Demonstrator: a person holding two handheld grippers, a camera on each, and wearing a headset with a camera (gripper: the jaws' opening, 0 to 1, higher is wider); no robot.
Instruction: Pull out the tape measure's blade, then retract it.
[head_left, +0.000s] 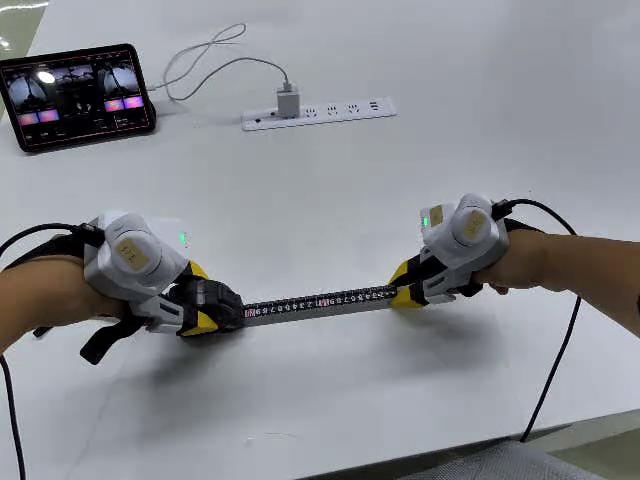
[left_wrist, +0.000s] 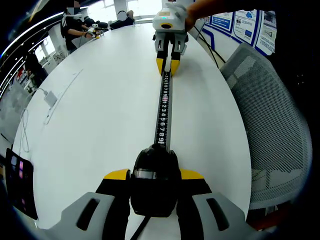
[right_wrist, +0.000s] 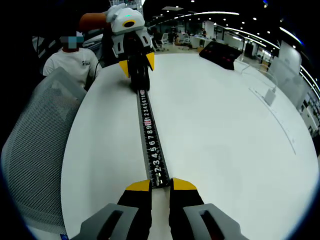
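Your left gripper (head_left: 198, 297) clamps the case (head_left: 215, 303), your right gripper (head_left: 403, 284) pinches the blade (head_left: 315, 301) drawn out toward 3 o'clock; the pull looks done, so guide it back slowly.

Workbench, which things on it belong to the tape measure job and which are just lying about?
Job: tape measure case, held by left gripper; blade, pulled out, its end held by right gripper.
Lying about: tablet, power strip, plugged-in charger.
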